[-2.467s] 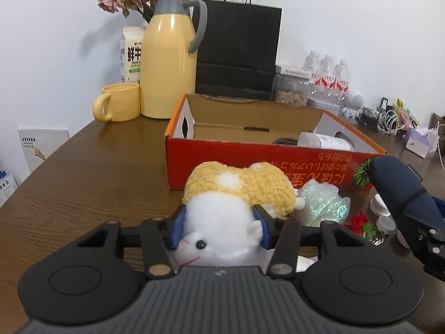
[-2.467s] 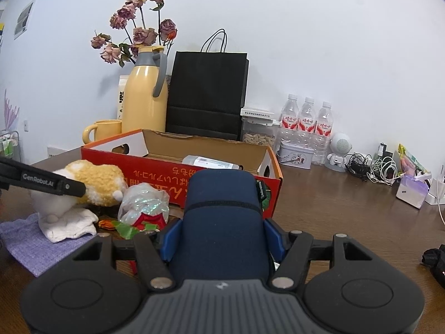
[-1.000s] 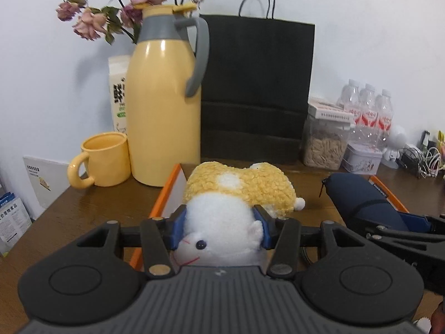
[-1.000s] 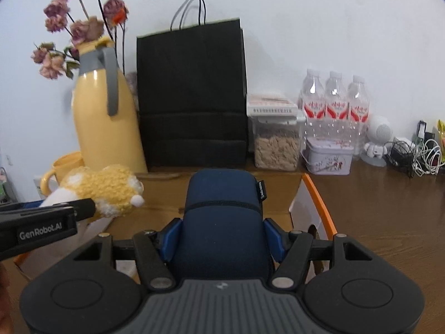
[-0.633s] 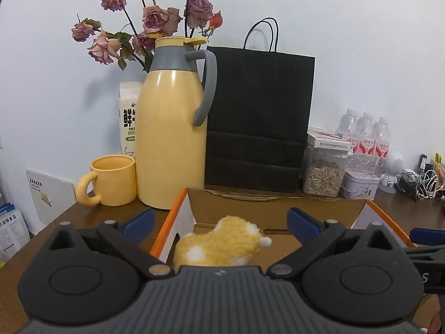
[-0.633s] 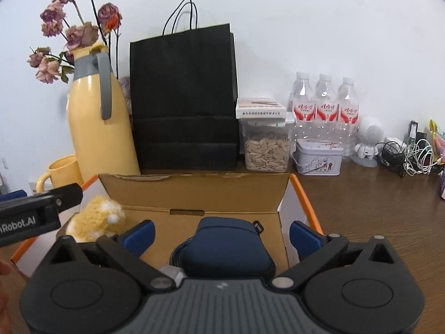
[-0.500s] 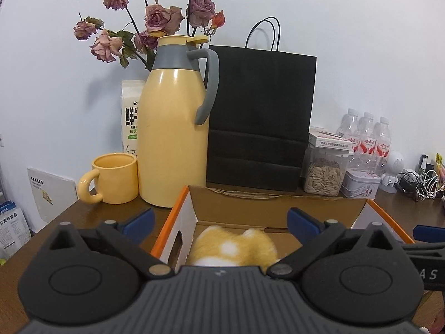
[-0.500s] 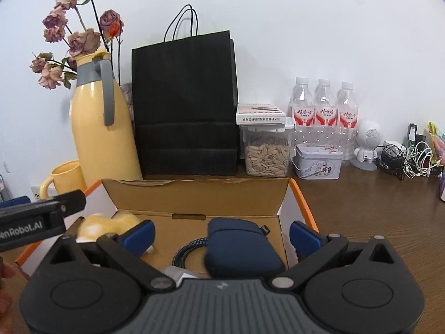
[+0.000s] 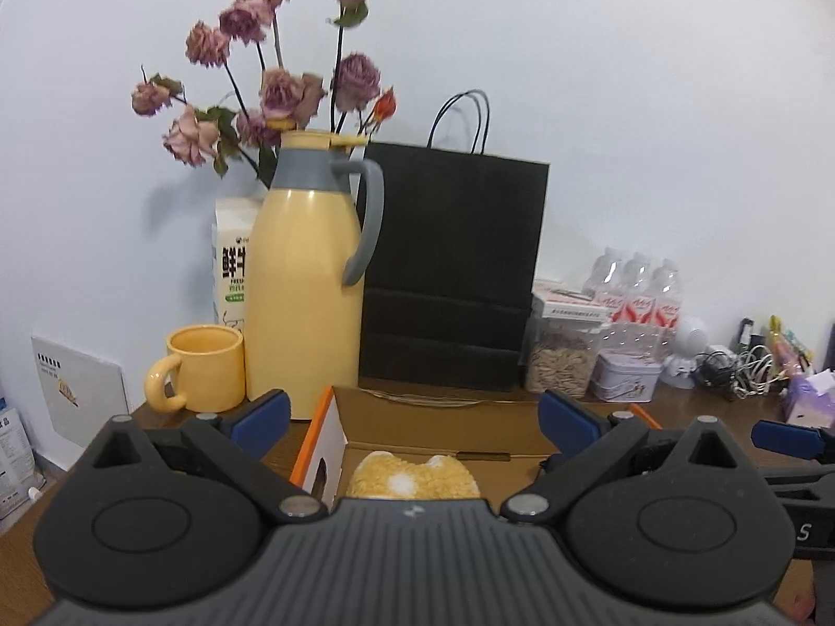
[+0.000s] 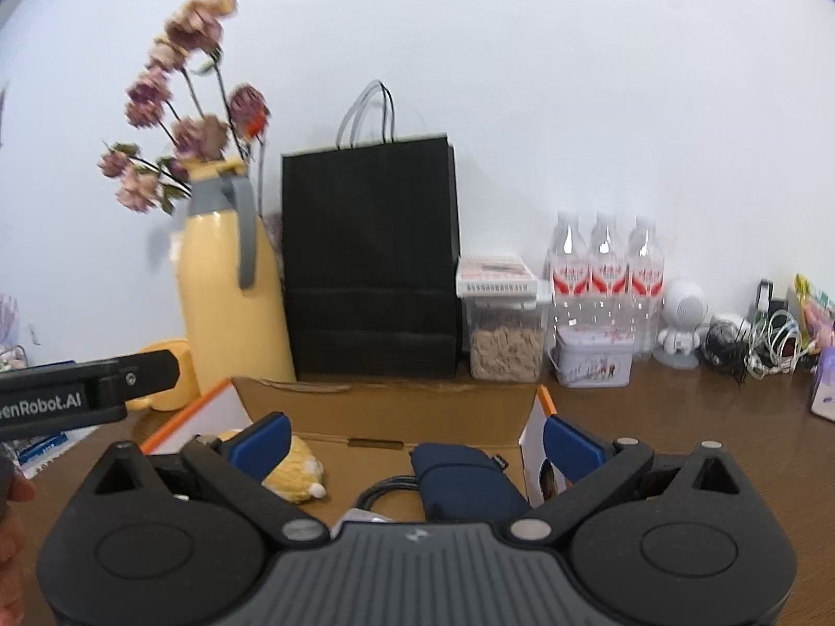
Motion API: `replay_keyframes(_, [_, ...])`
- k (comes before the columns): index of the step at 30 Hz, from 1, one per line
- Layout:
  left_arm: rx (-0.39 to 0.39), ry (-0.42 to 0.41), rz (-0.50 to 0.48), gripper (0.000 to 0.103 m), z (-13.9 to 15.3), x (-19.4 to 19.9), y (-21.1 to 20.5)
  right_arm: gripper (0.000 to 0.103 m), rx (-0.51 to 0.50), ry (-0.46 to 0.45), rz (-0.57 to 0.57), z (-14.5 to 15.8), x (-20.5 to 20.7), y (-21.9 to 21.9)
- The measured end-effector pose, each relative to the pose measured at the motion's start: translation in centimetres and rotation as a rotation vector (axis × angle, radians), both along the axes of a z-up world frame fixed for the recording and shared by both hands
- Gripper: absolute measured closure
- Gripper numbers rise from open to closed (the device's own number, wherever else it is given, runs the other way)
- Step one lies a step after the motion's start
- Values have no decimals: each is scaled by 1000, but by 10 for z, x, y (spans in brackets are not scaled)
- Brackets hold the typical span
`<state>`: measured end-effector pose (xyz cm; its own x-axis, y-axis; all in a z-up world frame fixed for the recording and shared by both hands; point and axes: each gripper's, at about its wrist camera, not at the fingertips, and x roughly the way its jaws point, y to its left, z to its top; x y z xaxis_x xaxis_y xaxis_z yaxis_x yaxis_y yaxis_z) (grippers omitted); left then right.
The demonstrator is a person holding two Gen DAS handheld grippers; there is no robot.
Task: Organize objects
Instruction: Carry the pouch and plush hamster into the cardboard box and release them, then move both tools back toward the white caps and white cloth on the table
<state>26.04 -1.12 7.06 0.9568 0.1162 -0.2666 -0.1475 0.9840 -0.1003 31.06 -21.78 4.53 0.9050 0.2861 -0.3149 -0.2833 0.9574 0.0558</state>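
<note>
While both sit loose in the cardboard box (image 10: 386,412), the plush toy (image 9: 412,477) at its left end and the navy pouch (image 10: 464,482) toward the right look light, soft and squashy; pinch each across its middle. Left tool (image 9: 412,417) and right tool (image 10: 415,441) gape fully, holding nothing, above the box on the surface (image 10: 678,417).

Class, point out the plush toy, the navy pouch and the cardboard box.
plush toy (image 9: 412,480), left wrist view, on its yellow fuzzy back.
navy pouch (image 10: 464,485), right wrist view, on its top face.
cardboard box (image 10: 386,407), right wrist view, on its inner back wall.
</note>
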Motion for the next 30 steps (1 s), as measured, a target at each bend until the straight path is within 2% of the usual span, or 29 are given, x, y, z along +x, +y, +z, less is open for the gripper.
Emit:
replay_keyframes(6, [16,-11,-26,0,10,-44,-3,0,-9,-62,21,12,-46,-10])
replay_keyframes(11, [15,20,-34,0,5,-79,-1,0,-8,-56,9,9,-84,-26])
replay_keyframes(22, [26,121,-57,0,-27,-142,2,0,-71,67,11,-31,-144,-46])
replay_keyframes(30, [10,195,-43,0,-52,-163,15,0,-117,181,10,-70,-165,-56])
